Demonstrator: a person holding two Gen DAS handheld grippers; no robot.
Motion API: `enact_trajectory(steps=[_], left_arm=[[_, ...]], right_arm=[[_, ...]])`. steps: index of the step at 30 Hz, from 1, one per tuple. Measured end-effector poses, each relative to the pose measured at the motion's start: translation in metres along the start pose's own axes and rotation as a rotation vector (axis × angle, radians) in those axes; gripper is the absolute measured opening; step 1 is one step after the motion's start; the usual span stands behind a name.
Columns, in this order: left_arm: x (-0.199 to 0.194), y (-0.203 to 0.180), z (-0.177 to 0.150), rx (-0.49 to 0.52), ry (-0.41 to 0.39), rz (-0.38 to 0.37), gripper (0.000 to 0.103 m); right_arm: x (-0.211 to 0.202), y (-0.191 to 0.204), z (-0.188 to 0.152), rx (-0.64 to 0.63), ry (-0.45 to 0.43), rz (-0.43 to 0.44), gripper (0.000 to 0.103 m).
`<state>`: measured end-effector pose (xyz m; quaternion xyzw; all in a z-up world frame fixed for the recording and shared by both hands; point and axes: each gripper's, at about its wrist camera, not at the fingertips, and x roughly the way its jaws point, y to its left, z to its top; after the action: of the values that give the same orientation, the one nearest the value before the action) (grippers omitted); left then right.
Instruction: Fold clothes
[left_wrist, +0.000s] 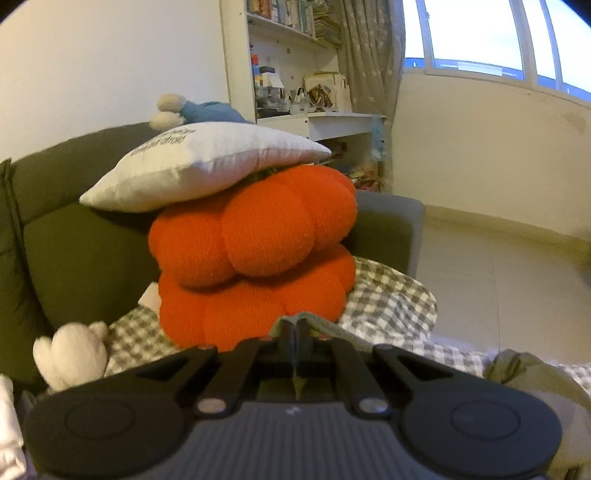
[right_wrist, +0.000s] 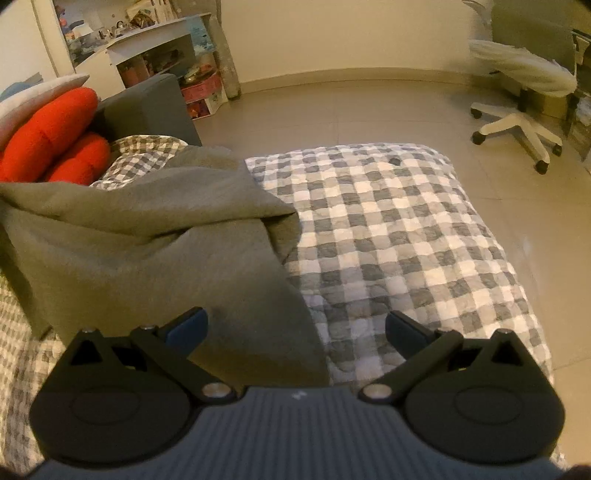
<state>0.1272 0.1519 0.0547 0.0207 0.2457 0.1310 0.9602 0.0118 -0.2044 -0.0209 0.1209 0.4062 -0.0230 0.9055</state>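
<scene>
A grey-olive garment (right_wrist: 155, 229) lies loosely folded on the checked quilt (right_wrist: 399, 229), its upper layer draped over toward the left. My right gripper (right_wrist: 295, 328) is open and empty, low over the garment's near right edge. My left gripper (left_wrist: 296, 325) is shut on a pinched fold of the same garment (left_wrist: 295, 318), held up in front of the orange cushions. More of the garment (left_wrist: 524, 369) hangs at the lower right of the left wrist view.
Two stacked orange cushions (left_wrist: 255, 258) with a white pillow (left_wrist: 199, 166) on top rest against the dark green sofa back (left_wrist: 74, 251). A white plush toy (left_wrist: 70, 354) lies at left. A grey armrest (right_wrist: 147, 107), a shelf desk (left_wrist: 325, 122) and a white office chair (right_wrist: 517, 118) stand around.
</scene>
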Motion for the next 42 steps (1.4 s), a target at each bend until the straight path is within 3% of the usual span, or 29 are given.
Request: enact_trajectory(steps=[6, 16, 21, 24, 33, 36, 39, 40, 41, 42], left_arm=[[0.028, -0.023, 0.004, 0.060, 0.019, 0.006, 0.001], [0.047, -0.038, -0.022, 0.056, 0.158, -0.051, 0.006], [0.045, -0.036, -0.036, 0.017, 0.236, -0.092, 0.035], [0.039, -0.034, -0.048, -0.015, 0.288, -0.123, 0.039], [0.015, -0.034, -0.089, -0.076, 0.412, -0.215, 0.052], [0.005, -0.032, -0.103, -0.123, 0.451, -0.251, 0.059], [0.002, -0.030, -0.118, -0.184, 0.508, -0.284, 0.059], [0.001, -0.029, -0.124, -0.204, 0.527, -0.295, 0.059], [0.000, -0.029, -0.129, -0.224, 0.546, -0.307, 0.059], [-0.001, -0.028, -0.134, -0.244, 0.565, -0.318, 0.059]], right_arm=[[0.007, 0.000, 0.002, 0.014, 0.010, 0.021, 0.103], [0.020, 0.005, 0.005, 0.037, 0.037, 0.055, 0.102], [0.020, 0.003, 0.002, 0.039, 0.045, 0.067, 0.092], [0.022, 0.001, 0.000, 0.054, 0.057, 0.075, 0.086], [0.024, -0.004, -0.006, 0.097, 0.075, 0.121, 0.062], [0.021, -0.005, -0.009, 0.095, 0.082, 0.140, 0.049], [0.018, -0.006, -0.012, 0.083, 0.090, 0.153, 0.034], [0.016, -0.006, -0.012, 0.078, 0.093, 0.157, 0.018], [0.015, -0.006, -0.013, 0.075, 0.095, 0.161, 0.010], [0.013, -0.007, -0.014, 0.078, 0.100, 0.176, 0.010]])
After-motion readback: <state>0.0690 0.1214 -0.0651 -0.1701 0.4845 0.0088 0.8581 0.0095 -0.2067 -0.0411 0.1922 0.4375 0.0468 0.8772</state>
